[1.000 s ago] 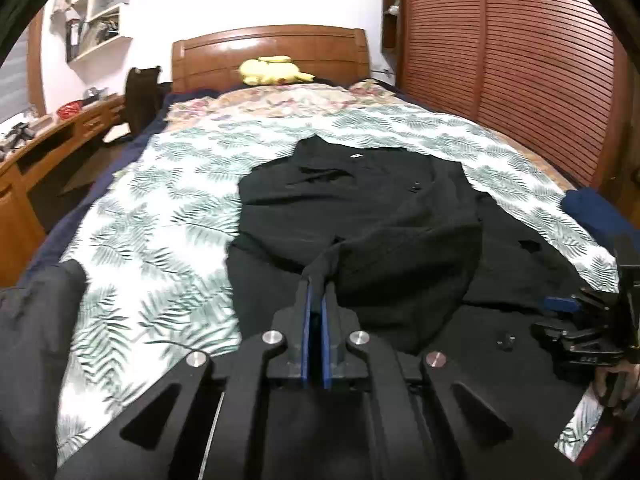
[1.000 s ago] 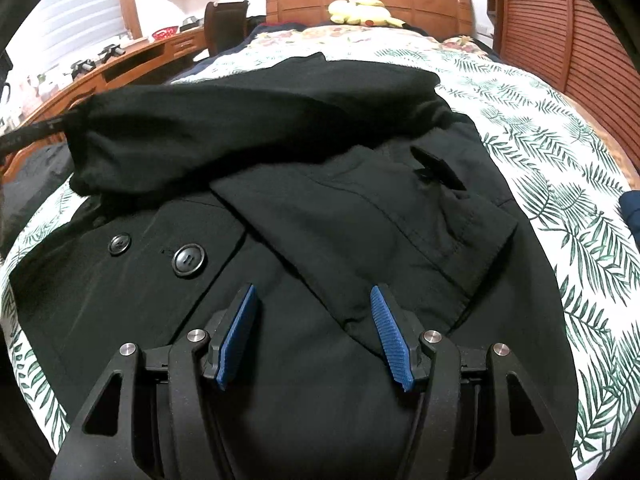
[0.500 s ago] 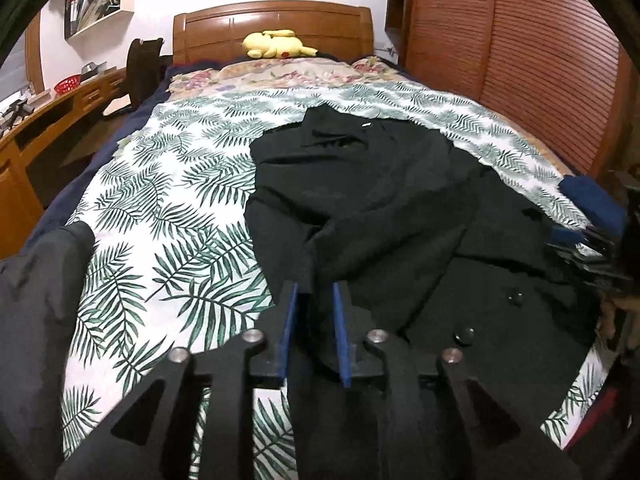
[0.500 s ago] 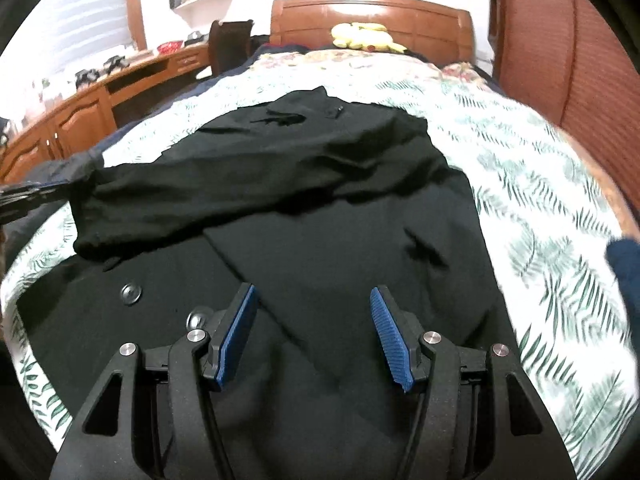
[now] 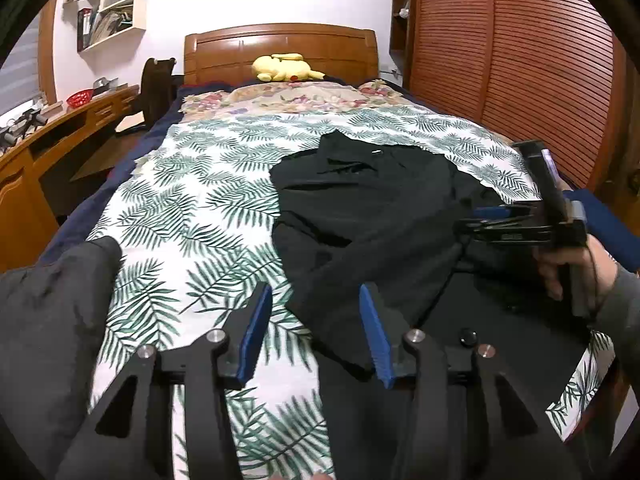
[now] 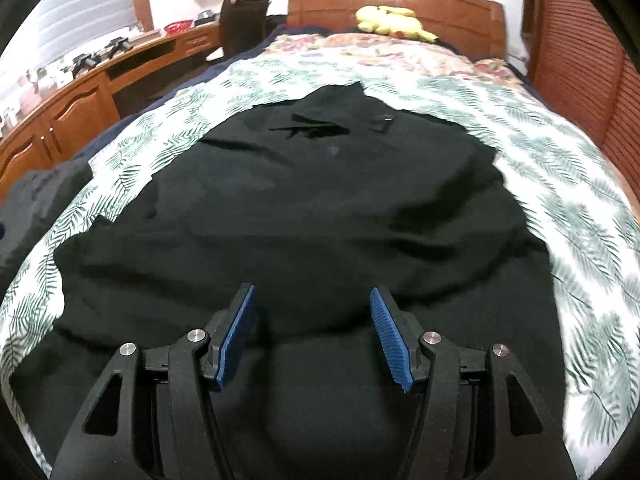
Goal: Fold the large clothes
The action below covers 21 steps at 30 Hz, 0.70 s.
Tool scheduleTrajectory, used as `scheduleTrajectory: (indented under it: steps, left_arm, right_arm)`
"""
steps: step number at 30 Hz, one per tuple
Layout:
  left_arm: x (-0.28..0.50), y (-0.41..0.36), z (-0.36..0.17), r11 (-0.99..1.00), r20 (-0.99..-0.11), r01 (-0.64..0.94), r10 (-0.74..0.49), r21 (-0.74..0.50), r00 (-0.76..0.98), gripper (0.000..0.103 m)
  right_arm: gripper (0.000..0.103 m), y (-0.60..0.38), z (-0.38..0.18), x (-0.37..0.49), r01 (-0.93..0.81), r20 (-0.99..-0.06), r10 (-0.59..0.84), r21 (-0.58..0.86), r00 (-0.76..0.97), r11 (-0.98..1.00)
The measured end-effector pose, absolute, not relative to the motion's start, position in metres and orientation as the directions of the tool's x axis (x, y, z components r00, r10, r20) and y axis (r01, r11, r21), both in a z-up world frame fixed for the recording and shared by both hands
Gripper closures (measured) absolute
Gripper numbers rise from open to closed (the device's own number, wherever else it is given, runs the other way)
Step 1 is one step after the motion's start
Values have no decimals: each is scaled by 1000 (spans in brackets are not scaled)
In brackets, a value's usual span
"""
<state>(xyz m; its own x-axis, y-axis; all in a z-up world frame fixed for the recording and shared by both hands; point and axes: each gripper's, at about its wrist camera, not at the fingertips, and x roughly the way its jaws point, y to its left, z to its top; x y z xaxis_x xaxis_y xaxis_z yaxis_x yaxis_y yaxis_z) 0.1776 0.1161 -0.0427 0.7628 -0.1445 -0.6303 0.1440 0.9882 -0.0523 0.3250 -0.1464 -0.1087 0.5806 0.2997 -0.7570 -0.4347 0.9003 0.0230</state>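
Both two-finger grippers, black with blue ribbed pads, hang above a bed. On the left gripper (image 5: 316, 330) the jaws stand apart and have just been opening; nothing is clamped between them, and past the pads lie the leaf-print cover and the near edge of a sleeve. On the right gripper (image 6: 310, 334) the jaws also stand apart with nothing between them, over the lower part of the garment. In the left wrist view this same gripper shows at the right edge, held in a hand (image 5: 576, 268) with a grey sleeve.

The large black coat (image 6: 304, 208) lies spread on the white bedspread with green palm leaves (image 5: 192, 216), collar toward the wooden headboard (image 5: 280, 50). One sleeve of it is folded across the body. A round black button (image 5: 468, 337) shows on its front near the left gripper.

A dark grey garment (image 5: 52, 320) lies heaped at the bed's left edge. A yellow plush toy (image 5: 286, 68) rests against the headboard above a floral cloth. A wooden desk (image 6: 92, 92) runs along the left wall, and a brown slatted wardrobe (image 5: 512, 80) stands on the right.
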Motion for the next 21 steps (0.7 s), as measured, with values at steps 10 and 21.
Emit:
scheduleTrajectory:
  steps: [10, 21]
  left_arm:
    - [167, 139, -43, 994, -623, 103, -109, -45, 775, 53]
    - [160, 148, -40, 997, -616, 73, -82, -40, 784, 52]
  right_arm:
    - [43, -115, -134, 349, -417, -817, 211, -39, 537, 908]
    - [43, -53, -102, 257, -637, -755, 433, 28, 492, 771]
